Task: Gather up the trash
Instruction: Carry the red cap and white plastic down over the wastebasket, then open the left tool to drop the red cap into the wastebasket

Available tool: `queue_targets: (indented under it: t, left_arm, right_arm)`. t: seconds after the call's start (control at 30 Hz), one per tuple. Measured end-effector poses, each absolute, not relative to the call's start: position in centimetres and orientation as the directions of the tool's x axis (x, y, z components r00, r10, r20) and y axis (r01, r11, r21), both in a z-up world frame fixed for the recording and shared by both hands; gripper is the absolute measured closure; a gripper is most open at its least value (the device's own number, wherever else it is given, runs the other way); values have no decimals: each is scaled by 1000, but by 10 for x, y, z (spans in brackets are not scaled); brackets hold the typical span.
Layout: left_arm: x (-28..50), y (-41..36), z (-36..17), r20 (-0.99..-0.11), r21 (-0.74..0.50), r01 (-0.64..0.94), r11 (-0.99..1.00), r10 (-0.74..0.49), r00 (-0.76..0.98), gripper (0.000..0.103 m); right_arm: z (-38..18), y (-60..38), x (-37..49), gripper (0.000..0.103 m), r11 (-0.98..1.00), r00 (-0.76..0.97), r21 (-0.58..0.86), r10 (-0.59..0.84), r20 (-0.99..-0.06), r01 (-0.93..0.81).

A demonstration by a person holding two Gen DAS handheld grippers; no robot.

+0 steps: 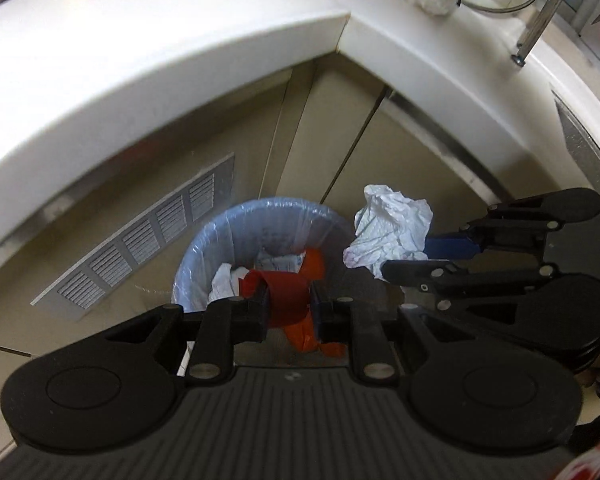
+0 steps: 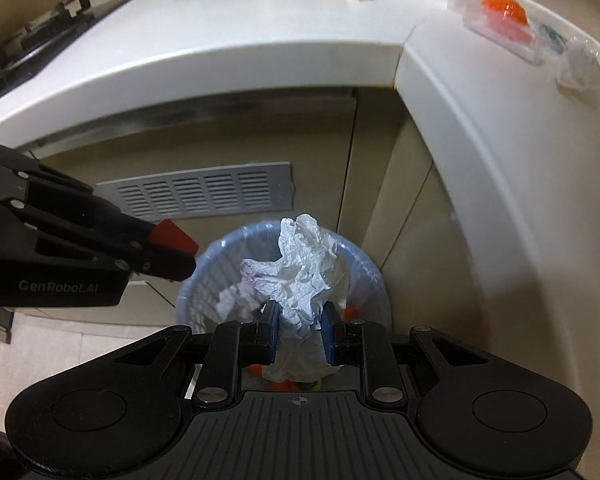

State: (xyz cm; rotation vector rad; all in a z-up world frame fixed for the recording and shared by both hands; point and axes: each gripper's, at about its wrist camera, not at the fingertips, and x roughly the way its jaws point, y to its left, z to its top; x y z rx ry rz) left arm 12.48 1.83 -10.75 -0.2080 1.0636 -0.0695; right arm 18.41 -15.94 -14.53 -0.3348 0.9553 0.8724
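My left tool (image 1: pixel 288 306) is clenched on a red wrapper (image 1: pixel 284 296), my right tool (image 2: pixel 299 330) on crumpled white paper (image 2: pixel 300 268); both hang directly above the lined bin (image 2: pixel 364 272), which lies straight below.

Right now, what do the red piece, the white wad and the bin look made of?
Red piece: thin glossy plastic film, curled.
White wad: matte crumpled tissue or paper, creased; could be thin plastic.
Bin: pale blue perforated plastic, clear shiny liner.
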Motion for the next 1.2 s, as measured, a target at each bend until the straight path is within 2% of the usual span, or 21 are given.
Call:
queue_targets:
  t: [0.37, 1.2]
  left_arm:
    - [137, 18, -135, -891, -199, -36, 979, -165, 424, 85]
    - [145, 21, -138, -893, -206, -62, 977, -162, 420, 85]
  right_arm:
    - [-173, -149, 187, 81, 643, 269, 88, 435, -859, -761]
    - [-180, -143, 189, 81, 651, 269, 85, 424, -865, -754]
